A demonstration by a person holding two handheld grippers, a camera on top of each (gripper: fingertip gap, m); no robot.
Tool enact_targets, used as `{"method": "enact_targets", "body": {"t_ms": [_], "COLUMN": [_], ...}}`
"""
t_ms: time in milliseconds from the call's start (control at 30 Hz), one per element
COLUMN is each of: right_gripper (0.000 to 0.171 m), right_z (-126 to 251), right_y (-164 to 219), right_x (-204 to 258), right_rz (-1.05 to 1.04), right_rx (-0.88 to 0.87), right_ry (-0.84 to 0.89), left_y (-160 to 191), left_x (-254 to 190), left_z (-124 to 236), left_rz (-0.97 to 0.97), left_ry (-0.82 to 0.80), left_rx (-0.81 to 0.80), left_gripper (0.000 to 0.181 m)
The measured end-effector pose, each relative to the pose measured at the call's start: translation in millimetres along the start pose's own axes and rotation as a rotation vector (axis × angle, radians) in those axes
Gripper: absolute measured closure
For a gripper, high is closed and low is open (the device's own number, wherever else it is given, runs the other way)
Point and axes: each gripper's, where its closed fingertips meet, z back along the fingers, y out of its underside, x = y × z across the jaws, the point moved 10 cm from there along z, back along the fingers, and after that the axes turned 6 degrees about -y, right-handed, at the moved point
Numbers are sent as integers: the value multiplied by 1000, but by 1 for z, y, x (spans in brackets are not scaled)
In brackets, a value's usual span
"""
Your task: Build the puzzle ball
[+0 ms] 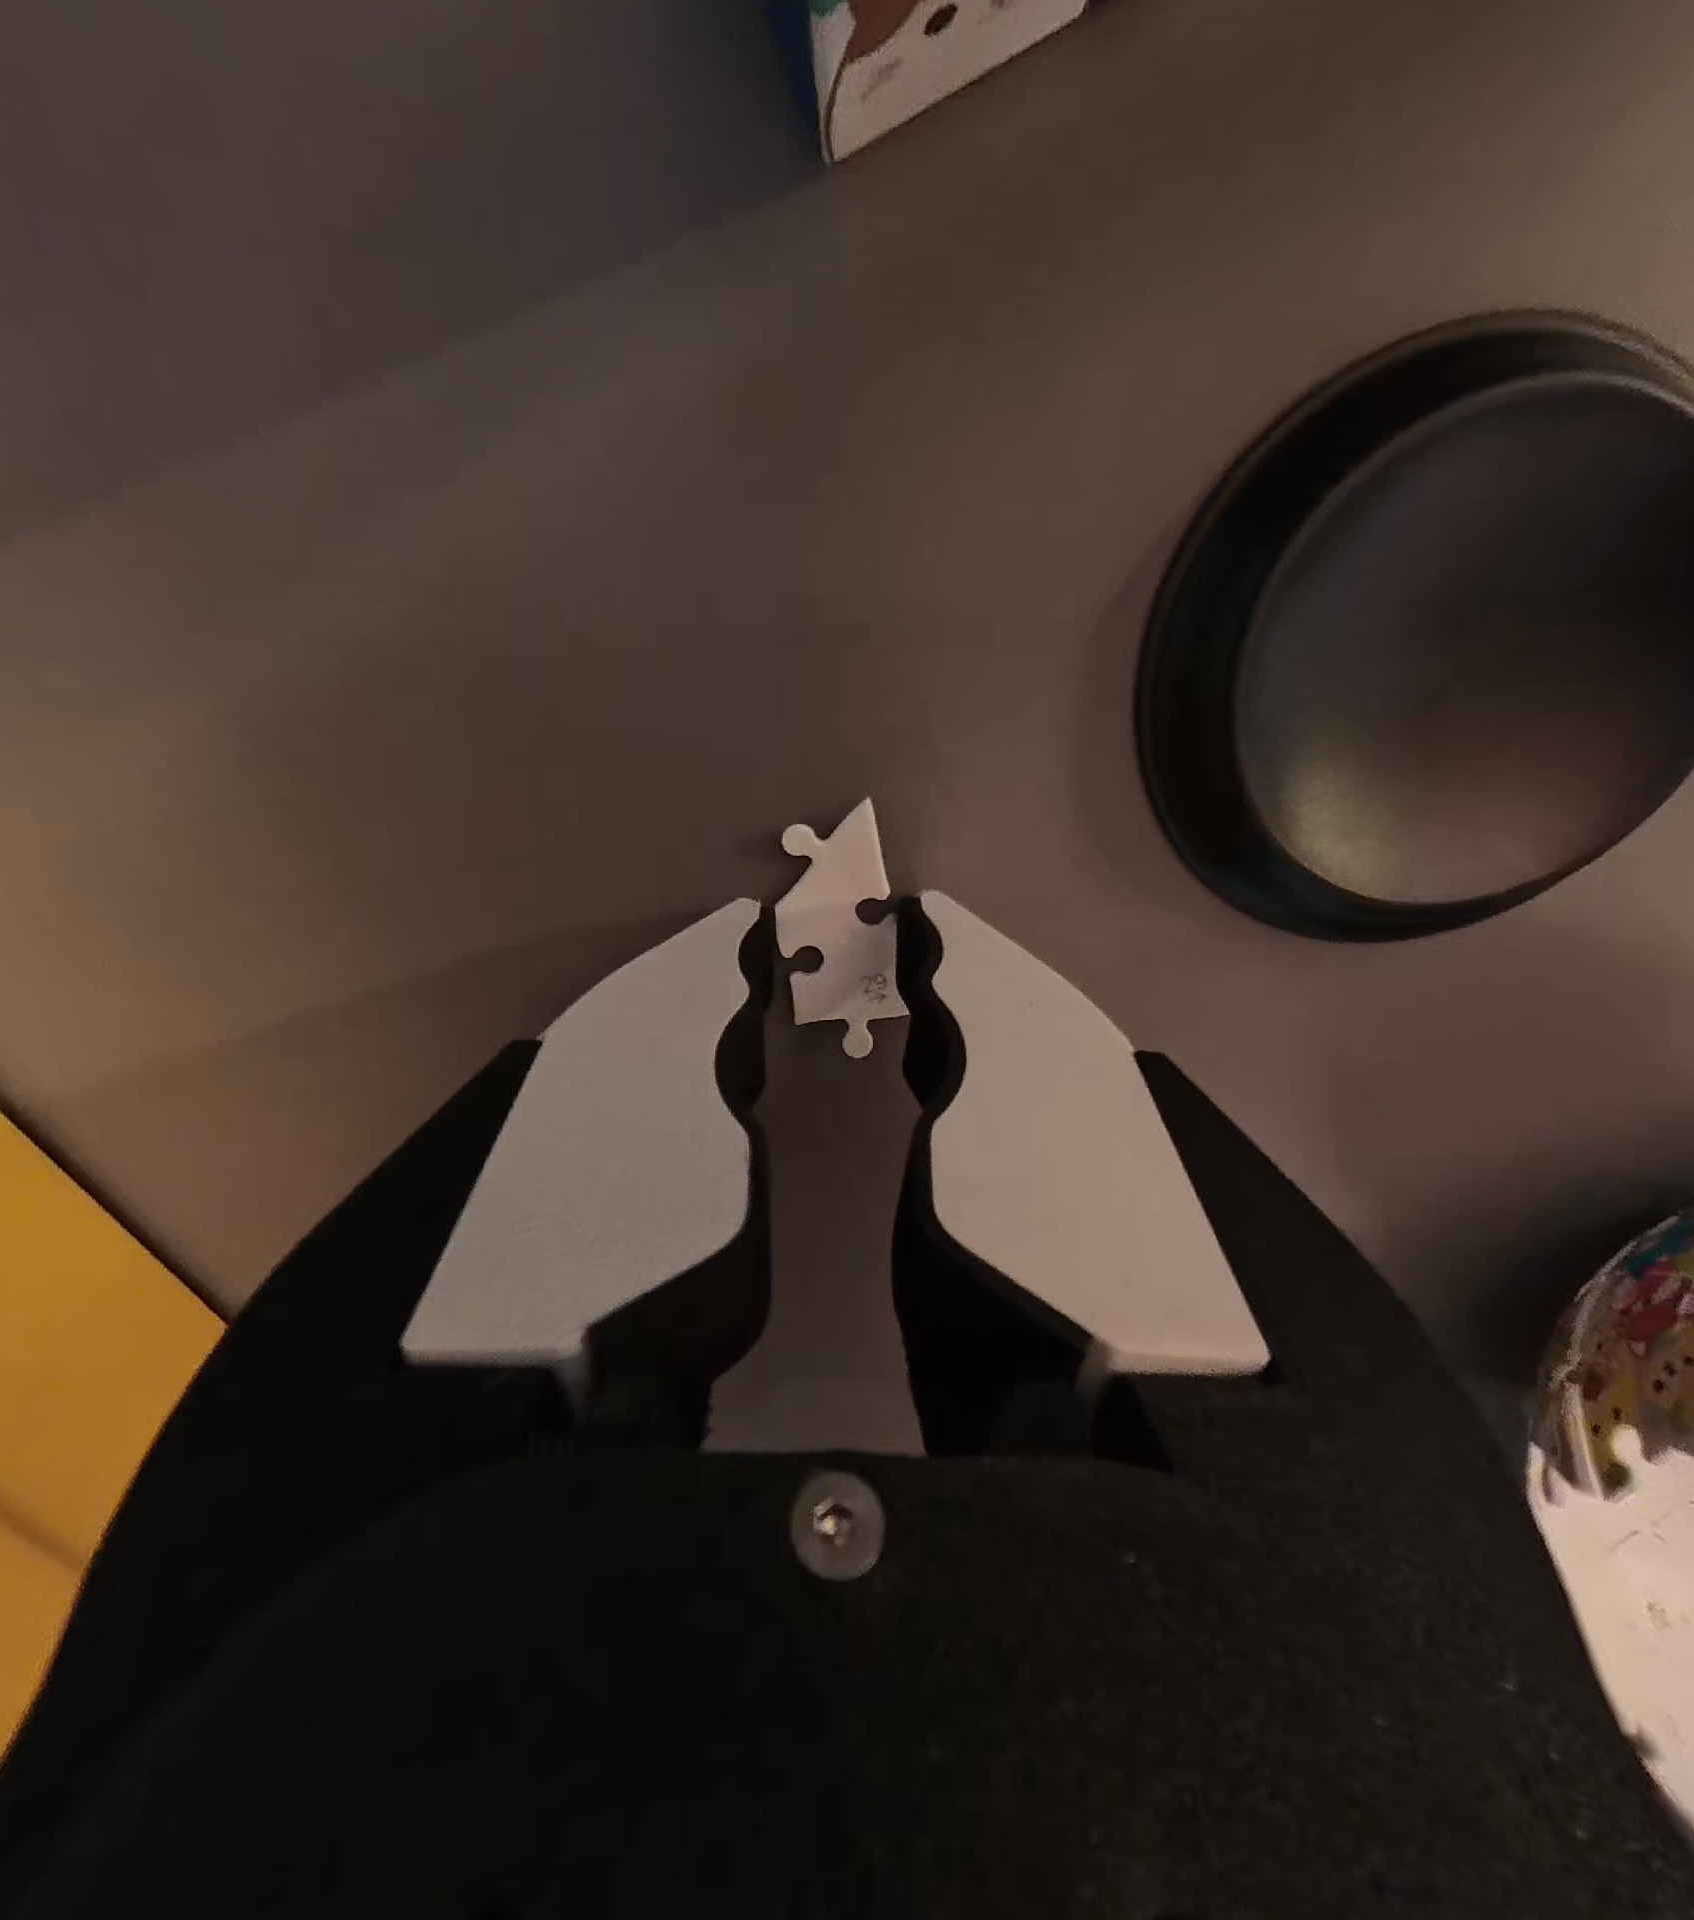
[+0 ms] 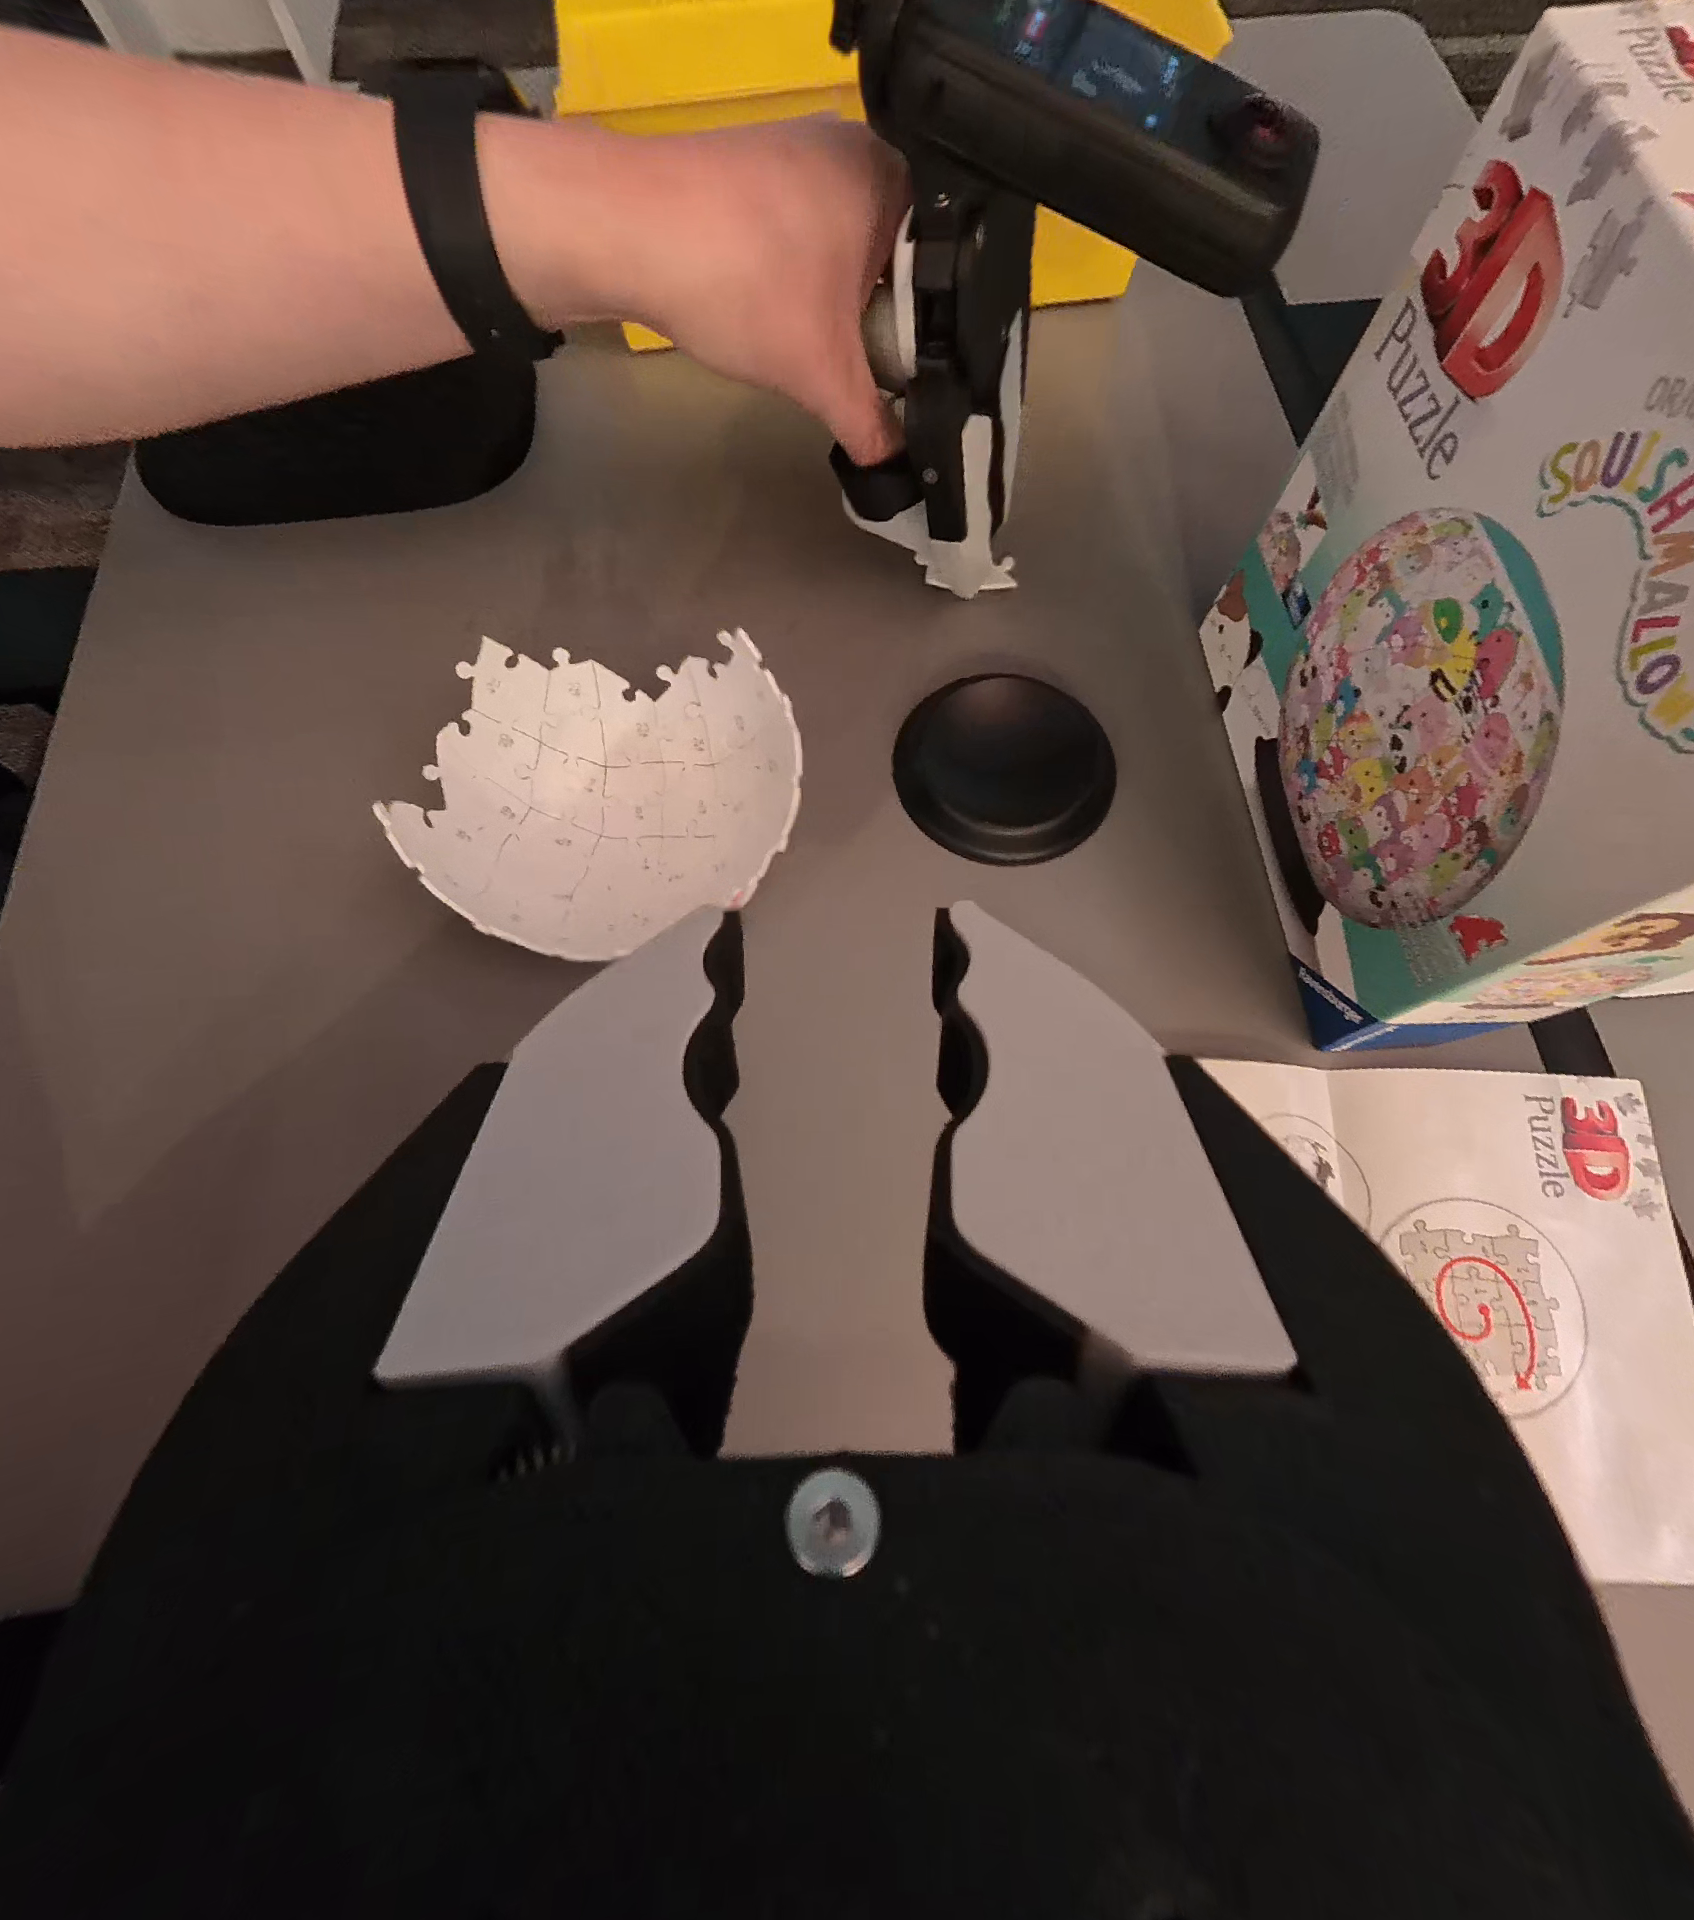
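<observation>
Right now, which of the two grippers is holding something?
The left gripper, down at the grey table: its fingertips pinch a white puzzle piece. The right gripper is open and empty, near the half-built puzzle ball.

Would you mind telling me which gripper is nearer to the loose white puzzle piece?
Left. The left gripper has the puzzle piece between its fingertips at the table. The right gripper hangs open well short of it, nearer the black stand.

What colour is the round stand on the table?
Black stand, on the grey table; clearest in the right wrist view.
</observation>
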Motion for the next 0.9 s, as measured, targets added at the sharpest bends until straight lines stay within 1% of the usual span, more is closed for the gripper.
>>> {"method": "enact_targets", "body": {"t_ms": [100, 200, 300, 367, 433, 533, 633, 733, 767, 800, 833, 867, 900], "right_gripper": [135, 135, 135, 135, 135, 133, 129, 131, 142, 167, 168, 168, 168], "right_z": [-4, -15, -36, -52, -66, -78, -83, -88, -90, -91, -91, -90, -87], "right_y": [-3, -13, -27, -35, -41, -46, -47, -47, -46, -47, -48, -48, -48], "right_x": [0, -3, -3, 2, 10, 18, 22, 25, 27, 30, 31, 31, 31], "right_rz": [-17, -109, -239, -302, -330, -365, -372, -407, -406, -382, -372, -358, -340], "right_rx": [-44, -154, -300, -375, -428, -475, -450, -402, -388, -377, -373, -375, -368], "right_ry": [-33, -69, -142, -185, -231, -238, -203, -265, -303, -373, -390, -386, -360], "left_y": [15, 33, 55, 71, 84, 96, 103, 106, 106, 107, 109, 111, 115], "left_x": [0, -11, -47, -75, -99, -123, -136, -144, -146, -149, -151, -154, -155], "left_z": [16, 54, 106, 136, 156, 171, 178, 181, 183, 183, 185, 187, 191], "left_rz": [4, 2, -71, -152, -211, -264, -300, -325, -332, -343, -357, -372, -376], "left_ry": [-35, -48, -70, -146, -222, -263, -266, -289, -287, -287, -303, -324, -341], "left_rx": [-94, -280, -503, -615, -695, -735, -760, -773, -778, -774, -768, -763, -765], "left_gripper": [159, 159, 159, 159, 159, 159, 159, 159, 159, 160, 169, 167, 160]}}
